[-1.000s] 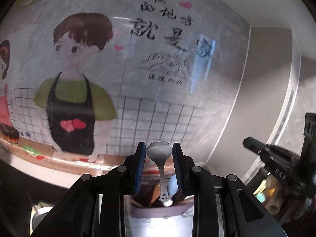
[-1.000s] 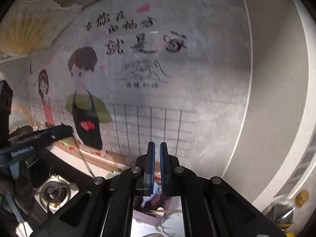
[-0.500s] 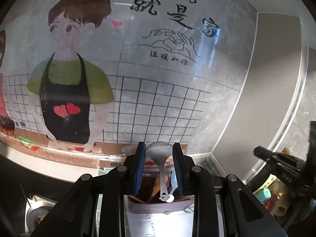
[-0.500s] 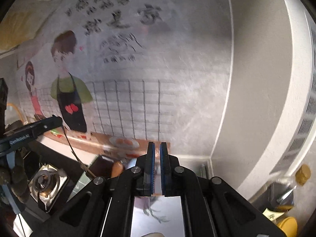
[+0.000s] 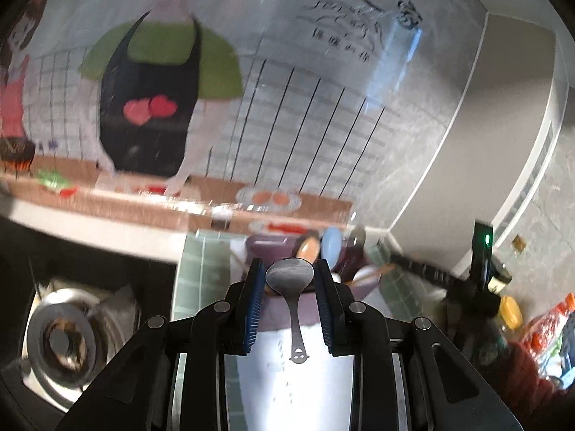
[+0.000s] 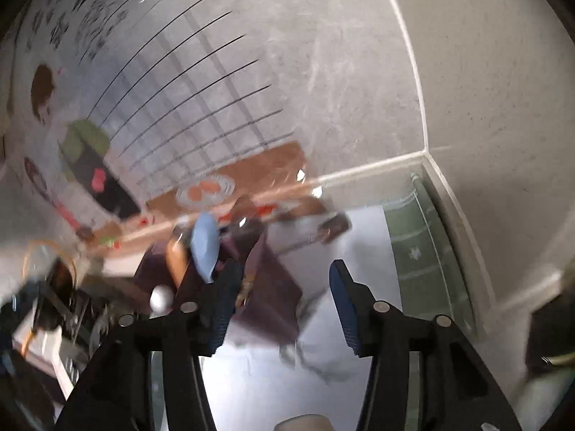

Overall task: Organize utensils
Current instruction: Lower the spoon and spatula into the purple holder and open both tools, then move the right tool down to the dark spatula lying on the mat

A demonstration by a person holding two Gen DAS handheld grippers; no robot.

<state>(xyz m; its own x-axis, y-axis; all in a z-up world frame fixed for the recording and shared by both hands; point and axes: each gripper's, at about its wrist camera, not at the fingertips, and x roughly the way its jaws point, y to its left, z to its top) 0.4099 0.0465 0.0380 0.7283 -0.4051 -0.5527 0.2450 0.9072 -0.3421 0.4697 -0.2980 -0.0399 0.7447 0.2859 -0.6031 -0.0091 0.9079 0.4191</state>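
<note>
My left gripper [image 5: 289,294] is shut on a small metal spoon [image 5: 290,276], bowl up between the blue pads, handle hanging down. Just beyond it stands a purple-and-white utensil holder [image 5: 287,318] with a blue spoon [image 5: 330,246], an orange one and wooden utensils in it. My right gripper [image 6: 280,298] is open and empty, tilted down over the same holder [image 6: 273,301], whose blue spoon [image 6: 205,248] and orange utensil stick up by my left finger. The right gripper shows blurred at the right of the left wrist view [image 5: 424,269].
A gas stove burner [image 5: 68,337] lies at lower left. The cartoon-printed backsplash wall [image 5: 251,89] is close behind the holder. Bottles and packets [image 5: 510,312] crowd the right corner. A green tiled strip [image 6: 420,251] runs along the right wall.
Both grippers have tipped down toward the counter and the holder. My right gripper has opened from shut. My left gripper still holds the spoon.
</note>
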